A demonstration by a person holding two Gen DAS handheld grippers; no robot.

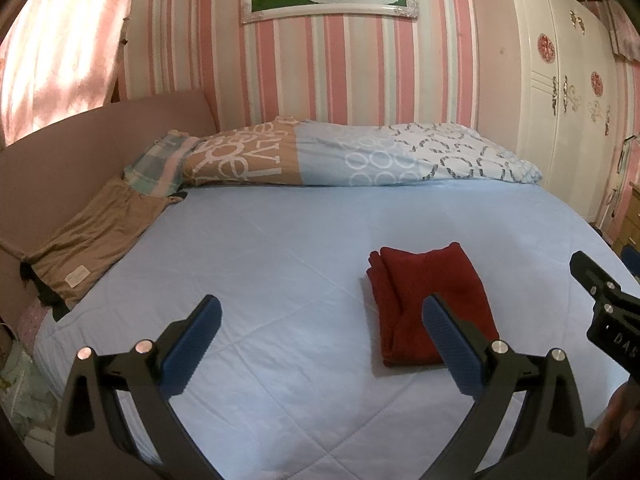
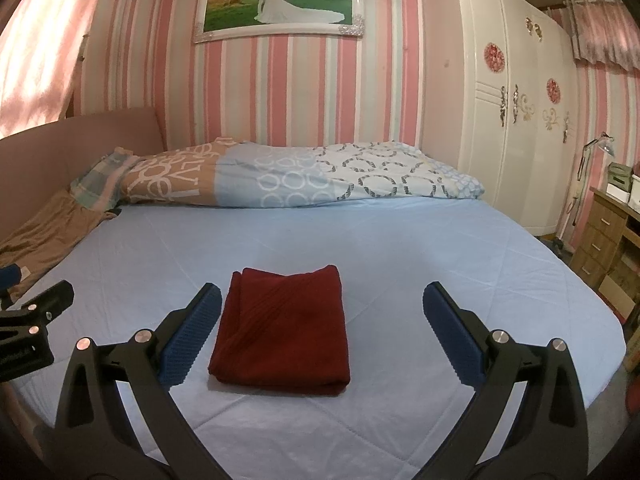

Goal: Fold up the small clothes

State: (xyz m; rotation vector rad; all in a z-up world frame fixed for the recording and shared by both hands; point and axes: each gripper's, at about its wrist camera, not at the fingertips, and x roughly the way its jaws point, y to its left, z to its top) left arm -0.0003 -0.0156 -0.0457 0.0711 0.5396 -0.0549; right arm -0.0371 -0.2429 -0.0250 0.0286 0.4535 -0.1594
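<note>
Cloth first: the dark red garment [image 2: 282, 326] lies folded into a neat rectangle on the light blue bedsheet [image 2: 440, 248], and it sits just ahead of your right gripper [image 2: 320, 300], between the spread fingers but nearer the left one, with neither pad touching it. Your right gripper's jaws stand wide apart and hold nothing. Your left gripper [image 1: 320, 312] is likewise spread wide and empty; from it, the red garment [image 1: 428, 300] lies ahead and to the right, partly hidden behind the right blue pad [image 1: 448, 344]. Whether that pad touches the fabric you cannot tell from this view. Beyond the garment, to the far right of your left gripper, part of your right gripper [image 1: 600, 300] shows at the frame edge. Far ahead of both grippers a patterned quilt [image 2: 280, 176] lies along the striped wall [image 2: 320, 92]. Ahead and to the left of your left gripper a tan garment [image 1: 92, 240] rests at the bed's edge against the pink headboard [image 1: 60, 168]. Ahead and to the right of your right gripper stands a white wardrobe [image 2: 508, 92].
</note>
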